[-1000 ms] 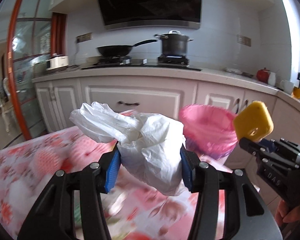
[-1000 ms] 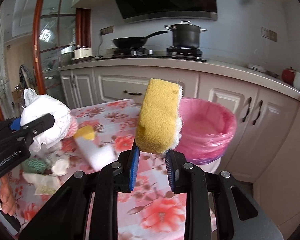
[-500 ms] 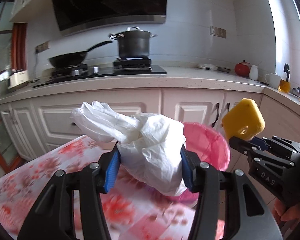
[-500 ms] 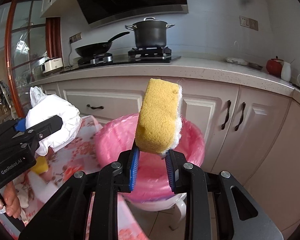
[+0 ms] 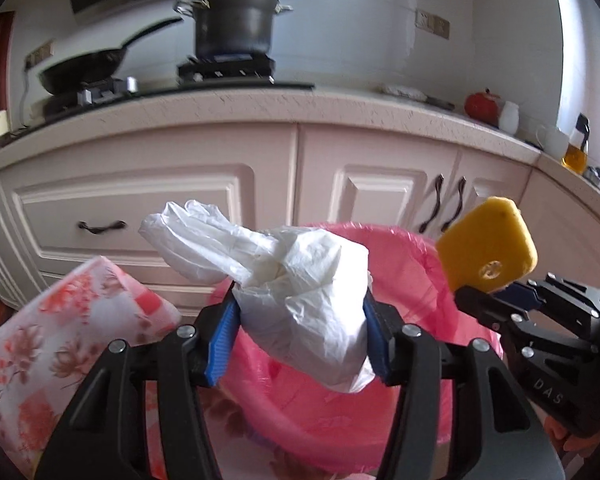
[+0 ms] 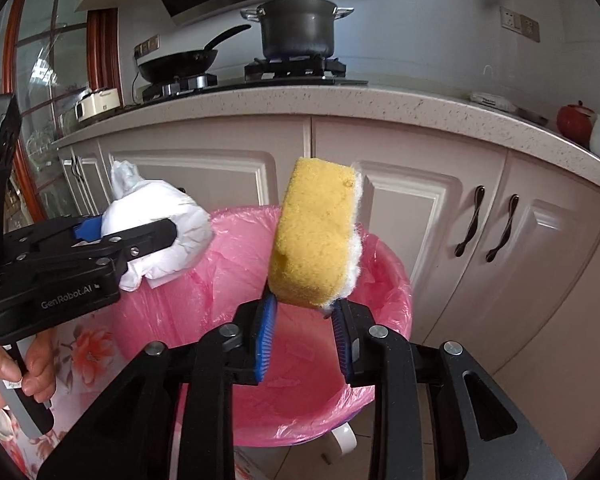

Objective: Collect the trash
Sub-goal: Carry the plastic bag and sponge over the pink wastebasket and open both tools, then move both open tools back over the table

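— Between the blue pads of the left tongs, what is clamped?
— A crumpled white plastic bag, held above the near rim of the pink-lined round trash bin.
— And the right tongs?
— Closed on the lower end of a yellow rectangular sponge with a white backing, standing upright over the same bin.
— Anything beside it?
— A floral red-and-white tablecloth on the worktop's corner, left of the bin. Farther back, pale cabinet doors, then a dark lidded pot and a black frying pan on the stove.
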`<control>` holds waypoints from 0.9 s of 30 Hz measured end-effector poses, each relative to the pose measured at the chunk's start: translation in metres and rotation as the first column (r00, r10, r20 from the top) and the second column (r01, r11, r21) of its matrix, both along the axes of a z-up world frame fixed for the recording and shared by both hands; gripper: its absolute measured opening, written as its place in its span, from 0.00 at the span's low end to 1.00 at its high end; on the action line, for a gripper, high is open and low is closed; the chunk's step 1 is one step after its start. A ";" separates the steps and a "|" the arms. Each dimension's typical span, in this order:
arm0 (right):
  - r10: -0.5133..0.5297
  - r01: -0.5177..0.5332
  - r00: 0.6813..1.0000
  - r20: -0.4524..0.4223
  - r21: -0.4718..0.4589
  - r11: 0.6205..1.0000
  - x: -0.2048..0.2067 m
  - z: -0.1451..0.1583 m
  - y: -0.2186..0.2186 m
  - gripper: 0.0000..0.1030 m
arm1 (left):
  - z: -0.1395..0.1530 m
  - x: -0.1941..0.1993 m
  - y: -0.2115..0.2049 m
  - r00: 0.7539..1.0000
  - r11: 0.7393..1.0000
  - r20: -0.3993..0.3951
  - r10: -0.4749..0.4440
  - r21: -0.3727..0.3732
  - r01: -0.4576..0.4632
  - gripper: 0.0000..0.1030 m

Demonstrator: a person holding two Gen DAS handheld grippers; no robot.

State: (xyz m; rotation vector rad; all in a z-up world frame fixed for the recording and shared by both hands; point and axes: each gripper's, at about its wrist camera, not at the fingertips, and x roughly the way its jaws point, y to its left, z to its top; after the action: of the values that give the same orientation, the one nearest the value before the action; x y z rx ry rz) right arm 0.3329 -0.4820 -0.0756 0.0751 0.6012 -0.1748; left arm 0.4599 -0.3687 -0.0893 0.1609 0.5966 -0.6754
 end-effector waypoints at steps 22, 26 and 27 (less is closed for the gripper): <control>-0.042 0.038 0.996 0.078 0.050 0.998 -0.079 0.029 -0.003 0.69 | 0.015 -0.062 0.023 0.995 0.998 0.089 0.047 0.038 -0.050 0.88; 0.006 -0.011 0.994 0.110 0.041 0.999 -0.095 0.039 0.026 0.69 | 0.022 -0.096 0.058 0.988 0.993 0.106 0.112 0.032 -0.116 0.88; 0.021 -0.025 0.993 0.118 0.034 0.999 -0.099 0.040 0.035 0.70 | 0.022 -0.107 0.074 0.985 0.989 0.101 0.142 0.022 -0.144 0.88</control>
State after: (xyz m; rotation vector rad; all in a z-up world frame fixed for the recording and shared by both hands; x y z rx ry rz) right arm 0.2335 -0.4466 -0.0355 0.1119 0.4879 -0.1367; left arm 0.3526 -0.2946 -0.0670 0.1761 0.5175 -0.5166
